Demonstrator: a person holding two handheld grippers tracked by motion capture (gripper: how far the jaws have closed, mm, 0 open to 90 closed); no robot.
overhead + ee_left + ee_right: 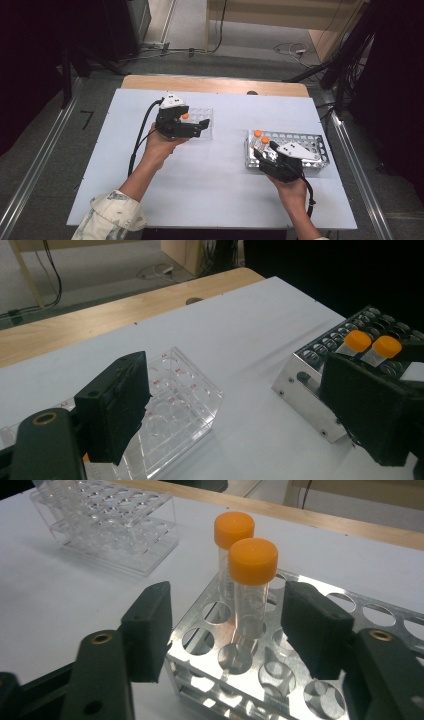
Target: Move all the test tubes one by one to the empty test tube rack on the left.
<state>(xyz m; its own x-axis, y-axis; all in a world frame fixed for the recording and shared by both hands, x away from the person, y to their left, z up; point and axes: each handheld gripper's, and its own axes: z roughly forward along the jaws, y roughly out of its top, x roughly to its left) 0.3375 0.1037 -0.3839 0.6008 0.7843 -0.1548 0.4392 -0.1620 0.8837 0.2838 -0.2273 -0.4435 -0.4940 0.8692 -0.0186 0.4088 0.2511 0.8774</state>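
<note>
Tubes: 2 orange-capped [247,587], upright in metal rack [320,680] | racks: 2, second clear [180,405], possibly one orange cap there | right gripper [227,625]: jaws apart, flanking nearer tube, untouched | left gripper [240,410]: wide, empty.

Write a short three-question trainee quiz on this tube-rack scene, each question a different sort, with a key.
1. True or false: the right gripper has its jaws open on either side of the nearer orange-capped tube without pressing it.
2. How many orange-capped tubes stand in the metal rack? A) one B) two C) four
3. Fill in: the left gripper is over the clear plastic ____.

Key
1. True: a gap shows between each pad and the tube.
2. B: the second tube stands just behind the first.
3. Rack.
</note>
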